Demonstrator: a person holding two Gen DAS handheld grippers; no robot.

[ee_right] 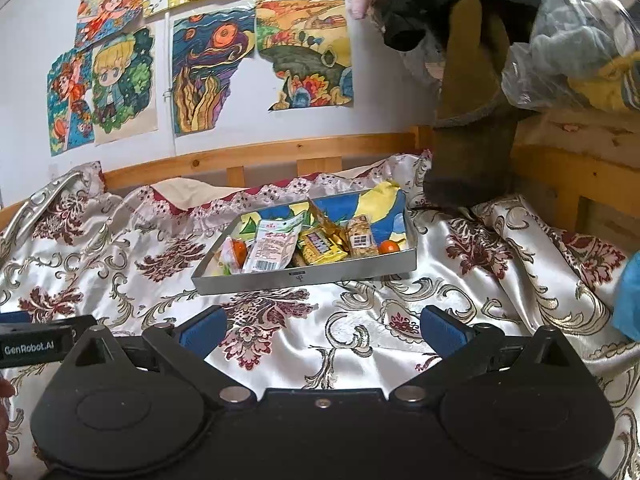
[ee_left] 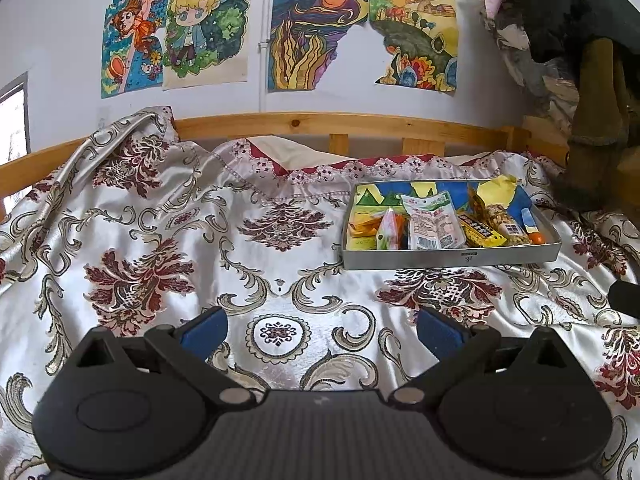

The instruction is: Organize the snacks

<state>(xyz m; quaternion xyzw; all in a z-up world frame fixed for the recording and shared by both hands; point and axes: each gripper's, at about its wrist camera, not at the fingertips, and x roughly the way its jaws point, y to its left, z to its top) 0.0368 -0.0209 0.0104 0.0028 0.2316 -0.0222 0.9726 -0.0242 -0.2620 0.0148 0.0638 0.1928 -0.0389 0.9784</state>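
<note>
A bed fills both views, spread with a shiny cream bedcover (ee_left: pixel 280 272) woven with dark red medallions and grey-gold scrolls, rumpled into folds at the left and right sides. Behind it runs a pale wooden bed rail (ee_left: pixel 320 122) with short slats, and a strip of plain cream bedding (ee_left: pixel 288 152) shows where the cover's red lace-trimmed edge folds back. The white wall above carries a row of bright hand-coloured drawings (ee_left: pixel 208 28), among them a blond cartoon child, swirling sky with yellow weeds, and a hilly landscape torn at its lower corner. At the right end of the bed, dark and olive-brown clothing (ee_right: pixel 472 100) hangs down over the rail, with a bundle in clear plastic (ee_right: pixel 580 40) beside it in the right wrist view. The snacks sit together in a shallow grey tray (ee_right: pixel 304 276) lined with blue and yellow paper, resting on the bedcover toward the far right corner of the bed, near the rail. Inside it lie a white and green packet (ee_right: pixel 272 248) with a barcode, a yellow wrapped bar (ee_right: pixel 320 250), a gold foil wrapper (ee_right: pixel 324 220), a clear pack of nut brittle (ee_right: pixel 362 238), and small orange pieces (ee_right: pixel 388 247) at the tray's ends. The left gripper (ee_left: pixel 322 328) hovers over the near edge of the bedcover with its blue-padded fingers spread wide and nothing between them; the right gripper (ee_right: pixel 324 326) is likewise spread apart and empty, well short of the tray.
</note>
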